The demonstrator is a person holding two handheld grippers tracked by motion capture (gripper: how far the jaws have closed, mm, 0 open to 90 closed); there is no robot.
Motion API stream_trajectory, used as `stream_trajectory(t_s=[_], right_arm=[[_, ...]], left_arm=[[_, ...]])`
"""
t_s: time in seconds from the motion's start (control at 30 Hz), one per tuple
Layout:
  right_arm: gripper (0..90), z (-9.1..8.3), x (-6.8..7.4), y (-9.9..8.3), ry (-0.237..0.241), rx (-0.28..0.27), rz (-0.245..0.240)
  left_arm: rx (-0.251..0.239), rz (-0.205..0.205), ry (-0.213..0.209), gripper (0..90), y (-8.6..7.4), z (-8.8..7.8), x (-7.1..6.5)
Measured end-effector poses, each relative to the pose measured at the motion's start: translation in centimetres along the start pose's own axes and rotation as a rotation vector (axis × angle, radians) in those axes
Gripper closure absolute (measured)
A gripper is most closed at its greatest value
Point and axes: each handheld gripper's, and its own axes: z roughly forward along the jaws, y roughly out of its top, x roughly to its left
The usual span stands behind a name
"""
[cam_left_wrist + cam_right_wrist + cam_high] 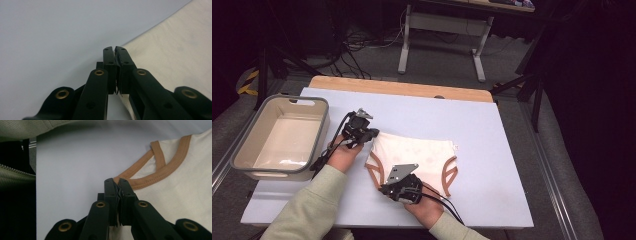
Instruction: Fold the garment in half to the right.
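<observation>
On the pale blue mat (492,130), near its middle, lay the cream garment (422,155), spread flat, with brown trim (451,176) along its leg openings; in the right gripper view the brown trim ran as a curved band over cream cloth, with a second strip crossing it near the top. The left gripper (373,134) sat at the garment's far left corner; in the left gripper view its jaws stood pressed together over the edge of the cloth, so the left gripper (115,50) was clenched on the garment (175,50) there; bare mat (50,37) lay to the left of the jaws. The right gripper (384,189) sat at the near left corner, beside the trimmed leg opening; in the right gripper view its jaws were likewise closed, with a thin fold of fabric pinched between them just where the trim (160,171) met the cloth edge, so the right gripper (115,181) was grasping the garment (180,200) too. Both hands came in from the near edge, in light green sleeves (307,210); a black cable (447,205) trailed from the right gripper. Left of the mat, well apart from the garment, stood a grey bin (247,165) with a cream interior. The mat covered a wooden table (402,88); a white desk frame (442,30) stood on the floor beyond.
</observation>
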Motion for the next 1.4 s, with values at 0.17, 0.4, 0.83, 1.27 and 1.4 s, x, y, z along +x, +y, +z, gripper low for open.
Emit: stream_trajectory(t_s=[0.17, 0.4, 0.83, 1.27, 1.4], right_arm=[[87.1, 0.4, 0.2, 0.7, 0.028, -0.019, -0.003], [87.1, 1.0, 0.5, 1.4, 0.05, -0.033, -0.025], [87.1, 0.4, 0.7, 1.5, 0.053, -0.07, -0.033], [87.0, -4.8, 0.2, -0.9, -0.007, -0.16, 0.059], [87.0, -6.1, 0.1, -1.9, -0.026, -0.17, 0.09]], left_arm=[[-0.005, -0.018, 0.021, 87.5, -0.5, -0.9, 0.4], [-0.013, -0.032, 0.055, 87.5, -1.1, -1.8, 0.8], [-0.064, -0.032, 0.075, 87.8, -0.7, -2.6, 0.0], [-0.157, 0.025, -0.036, 87.9, 3.5, -1.7, -4.2], [-0.146, 0.061, -0.052, 87.9, 4.5, -0.5, -5.6]])
